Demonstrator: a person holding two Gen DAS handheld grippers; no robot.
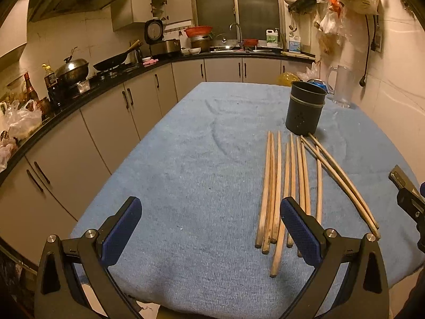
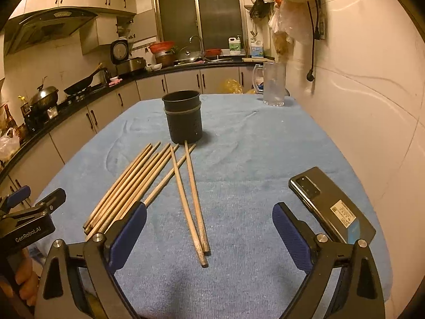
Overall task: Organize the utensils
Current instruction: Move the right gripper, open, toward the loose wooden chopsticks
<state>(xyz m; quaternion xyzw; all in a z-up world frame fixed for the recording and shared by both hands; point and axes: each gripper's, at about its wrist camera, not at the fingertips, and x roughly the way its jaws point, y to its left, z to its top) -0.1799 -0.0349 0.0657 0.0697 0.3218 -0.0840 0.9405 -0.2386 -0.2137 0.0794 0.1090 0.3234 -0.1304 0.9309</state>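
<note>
Several wooden chopsticks (image 1: 276, 186) lie side by side on the blue cloth-covered table (image 1: 186, 159), pointing toward a dark round utensil holder (image 1: 305, 110) that stands upright and looks empty. My left gripper (image 1: 209, 226) hovers open above the near edge, its right finger over the chopsticks' near ends. In the right wrist view the chopsticks (image 2: 132, 186) fan out left of centre, and two separate ones (image 2: 194, 199) lie between the fingers of my open right gripper (image 2: 209, 231). The holder (image 2: 183, 117) stands beyond them. The left gripper (image 2: 29, 212) shows at the left edge.
A black phone (image 2: 329, 204) lies face down on the cloth at the right, close to my right finger. A clear glass pitcher (image 2: 273, 85) stands at the far right corner by the wall. Kitchen counters with pans run along the left and back.
</note>
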